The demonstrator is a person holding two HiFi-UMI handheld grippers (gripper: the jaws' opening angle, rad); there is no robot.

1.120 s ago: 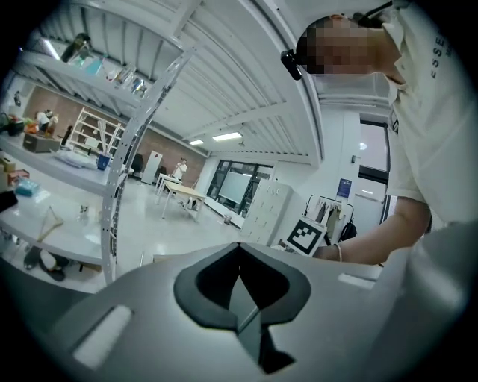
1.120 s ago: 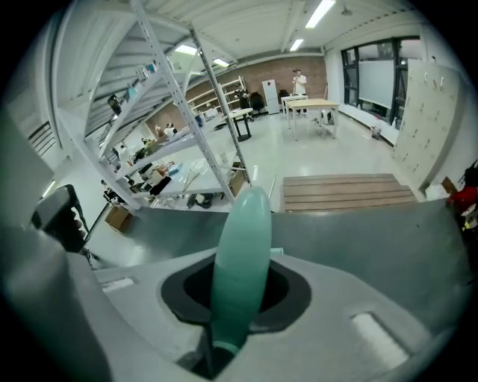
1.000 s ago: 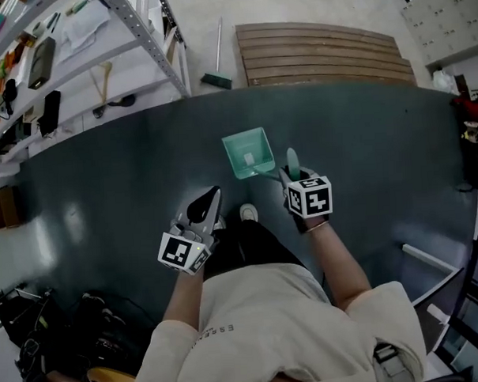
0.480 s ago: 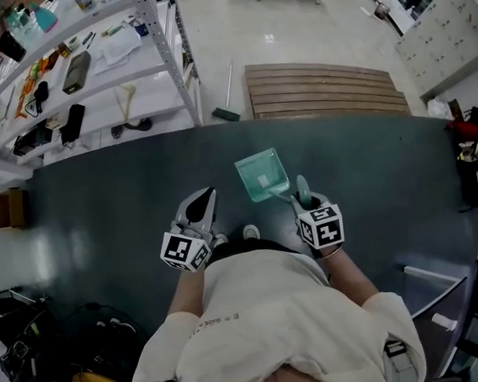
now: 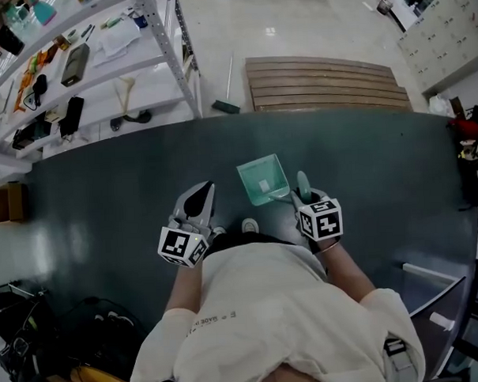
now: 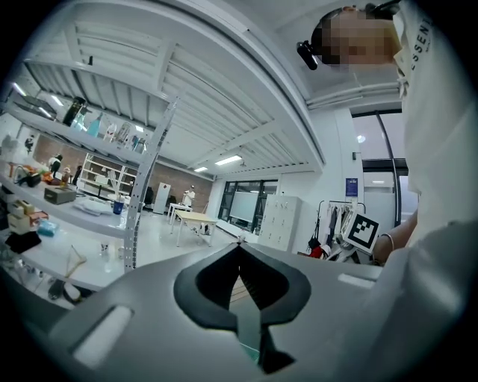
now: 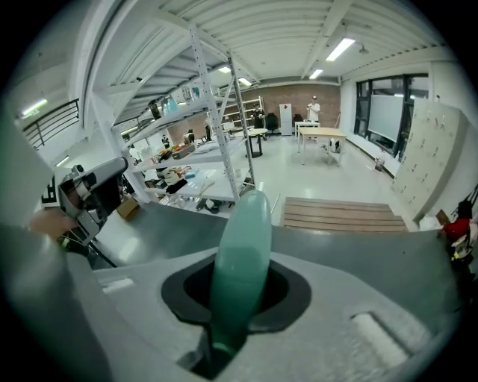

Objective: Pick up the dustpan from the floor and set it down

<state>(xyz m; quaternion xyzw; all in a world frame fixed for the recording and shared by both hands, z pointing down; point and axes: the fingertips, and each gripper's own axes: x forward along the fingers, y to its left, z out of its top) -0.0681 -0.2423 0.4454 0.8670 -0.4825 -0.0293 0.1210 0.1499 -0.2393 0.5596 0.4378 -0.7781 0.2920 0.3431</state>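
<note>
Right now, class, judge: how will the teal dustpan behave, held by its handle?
Probably stiff: the dustpan shows no sag beyond the right tongs. Likely light: it looks like thin plastic. May pivot: only the smooth handle is gripped.

Held above dark floor mat [image 5: 97,208]: green dustpan [image 5: 264,180], pan mouth away from body, handle clamped in right gripper [image 5: 302,196]. Left gripper [image 5: 199,193] just left of pan, apart from it, jaws together, pointing forward. White shoe [image 5: 249,224] between the two grippers. Beyond mat edge: slatted wooden platform [image 5: 321,84], broom [image 5: 226,107] lying beside metal shelving [image 5: 147,79]. Small cardboard box [image 5: 5,203] at far left.
</note>
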